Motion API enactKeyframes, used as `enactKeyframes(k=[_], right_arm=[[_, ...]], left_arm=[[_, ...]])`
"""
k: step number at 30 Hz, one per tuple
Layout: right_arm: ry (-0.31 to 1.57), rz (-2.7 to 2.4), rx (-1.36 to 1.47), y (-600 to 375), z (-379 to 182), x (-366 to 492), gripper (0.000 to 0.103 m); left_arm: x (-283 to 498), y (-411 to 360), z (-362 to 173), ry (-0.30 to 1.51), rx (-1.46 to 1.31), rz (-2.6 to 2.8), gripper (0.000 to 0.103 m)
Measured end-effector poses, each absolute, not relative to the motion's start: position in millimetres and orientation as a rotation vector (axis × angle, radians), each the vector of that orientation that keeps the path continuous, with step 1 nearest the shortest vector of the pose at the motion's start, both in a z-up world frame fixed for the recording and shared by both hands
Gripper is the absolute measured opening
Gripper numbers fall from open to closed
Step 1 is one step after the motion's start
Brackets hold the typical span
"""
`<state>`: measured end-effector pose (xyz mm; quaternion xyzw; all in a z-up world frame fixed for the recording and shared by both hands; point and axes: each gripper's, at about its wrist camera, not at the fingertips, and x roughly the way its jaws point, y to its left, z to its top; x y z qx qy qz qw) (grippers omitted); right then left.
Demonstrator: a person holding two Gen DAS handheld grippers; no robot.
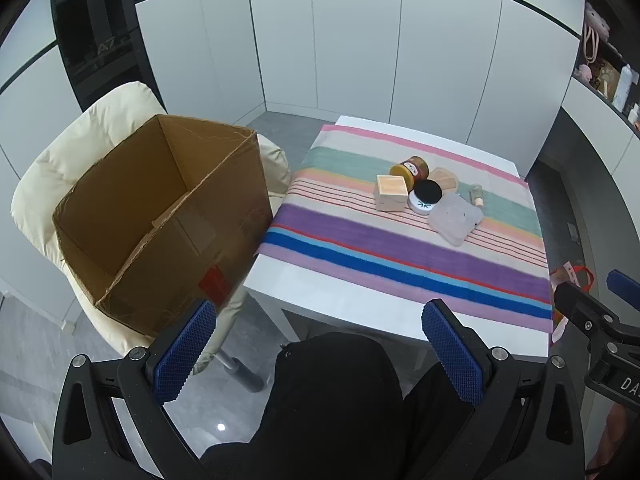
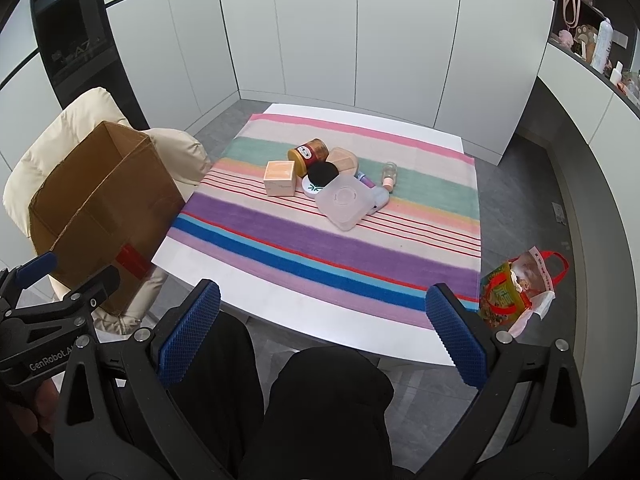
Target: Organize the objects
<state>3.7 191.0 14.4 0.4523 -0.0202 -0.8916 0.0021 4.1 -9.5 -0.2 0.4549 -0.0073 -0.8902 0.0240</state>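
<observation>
At the left of the left wrist view, one open cardboard box (image 1: 160, 216) is seen resting on a cream padded chair (image 1: 80, 148); no contents can be made out inside it. It is judged to be the likely destination for the items, though this is not confirmed by anything shown.

Low in the same view, the left gripper (image 1: 320, 352) is held with its blue pads wide apart and nothing between them. In the right wrist view the right gripper (image 2: 322, 334) is likewise spread wide and empty. Both are kept over the person's dark-clothed lap (image 2: 320, 408), near the table's (image 1: 304, 300) front edge and well apart from the items.

Right of centre, on the one striped cloth (image 1: 400, 248), a tight cluster is gathered. Counted from the left in the right wrist view:
- one peach square box (image 2: 281, 178);
- one brown jar (image 2: 310, 153) lying on its side, with a yellow lid;
- one white round tin (image 2: 320, 178) with a black lid;
- one beige compact (image 2: 342, 160), partly hidden;
- one translucent square container (image 2: 346, 202);
- one small purple item (image 2: 365, 179), too hidden to identify;
- one small clear bottle (image 2: 389, 178) lying just beside the cluster.

At the lower right, one printed bag with red handles (image 2: 520, 288) is seen on the floor.

The task is judged to be at its very start, with nothing yet picked up. The next move is judged to call for a reach forward to an outer item, such as the peach box, whose sides are free for the pads.
</observation>
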Motion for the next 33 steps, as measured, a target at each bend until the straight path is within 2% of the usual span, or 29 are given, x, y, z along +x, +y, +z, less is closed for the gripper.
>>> enactKeyframes(k=[33], right_arm=[[-0.031,-2.747,1.412,165.9,13.1,-2.3,0.103]], left_arm=[[4.3,-32.8,-1.0,0.002,1.399,-2.739,0.103]])
